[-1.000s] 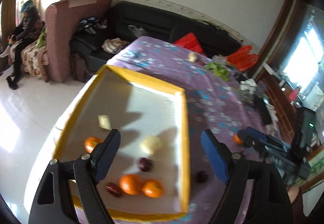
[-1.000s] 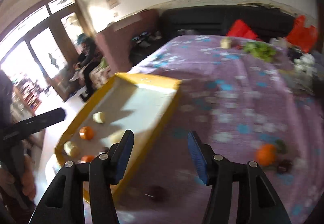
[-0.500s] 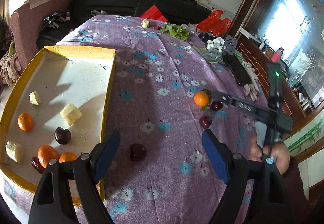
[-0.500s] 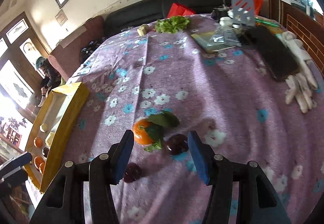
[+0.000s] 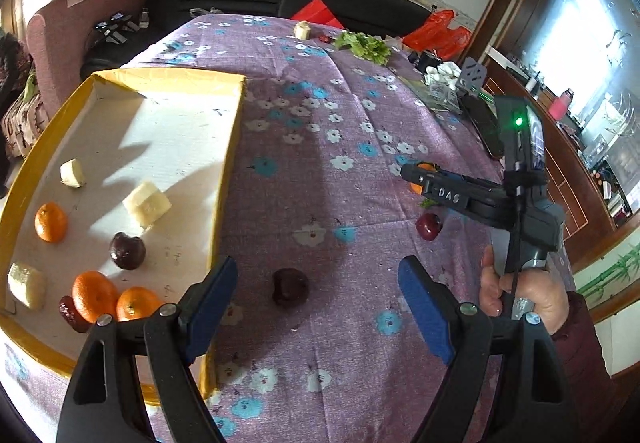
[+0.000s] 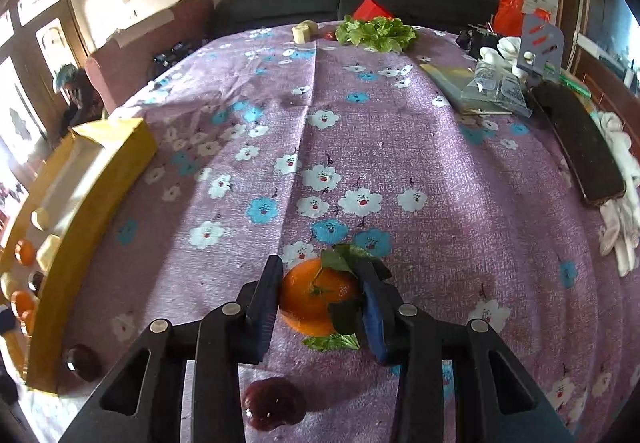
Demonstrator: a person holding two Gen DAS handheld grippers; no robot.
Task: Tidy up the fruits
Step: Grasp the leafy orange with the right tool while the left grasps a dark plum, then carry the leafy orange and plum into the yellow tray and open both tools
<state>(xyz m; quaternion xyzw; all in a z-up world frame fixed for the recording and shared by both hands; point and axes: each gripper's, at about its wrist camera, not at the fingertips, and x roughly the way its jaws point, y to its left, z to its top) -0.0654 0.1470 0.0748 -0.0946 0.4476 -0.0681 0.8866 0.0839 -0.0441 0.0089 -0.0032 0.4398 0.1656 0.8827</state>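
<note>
A yellow-rimmed tray on the left of the purple flowered table holds oranges, a dark plum and pale fruit pieces. My left gripper is open and hangs over a dark plum lying on the cloth just right of the tray. My right gripper is shut on a leafy orange that rests on the cloth; it also shows in the left wrist view. A red plum lies just below the right gripper's fingers; it shows in the left view too.
At the far end lie a pale fruit piece, lettuce and a red bag. On the right edge are a clear packet, a dark flat case and white gloves. A black sofa stands behind the table.
My right gripper has come down and closed around the leafy orange. My left gripper has swung from over the tray to the plum on the cloth.
</note>
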